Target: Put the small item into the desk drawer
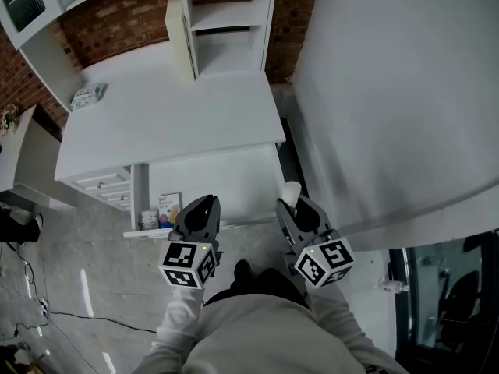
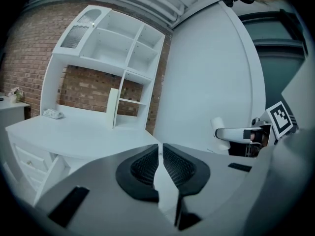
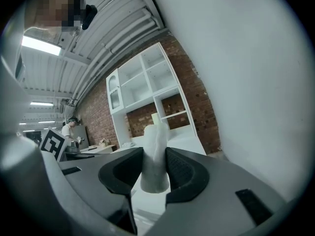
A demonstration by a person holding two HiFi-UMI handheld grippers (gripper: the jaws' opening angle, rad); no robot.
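In the right gripper view my right gripper [image 3: 156, 157] is shut on a small white cylinder-shaped item [image 3: 154, 146], which stands upright between the pads. The head view has that gripper [image 1: 299, 207] at the desk's front right corner, the item [image 1: 291, 192] poking out beyond its tips. My left gripper [image 1: 199, 209] hangs beside it over the front edge of the white desk [image 1: 171, 123]. Its jaws [image 2: 160, 150] are shut with nothing between them. A pulled-out drawer [image 1: 195, 228] under the desk's front left holds small boxes [image 1: 160, 211]. From the left gripper view the right gripper [image 2: 241, 132] appears at the right.
A white hutch [image 1: 226, 14] with shelves stands at the desk's back, a white board [image 1: 179, 37] leaning against it. A small packet [image 1: 87, 96] lies on the desk's left. Closed drawers [image 1: 105, 185] are at the left; a large white panel [image 1: 390, 92] fills the right. A cable [image 1: 70, 314] runs across the floor.
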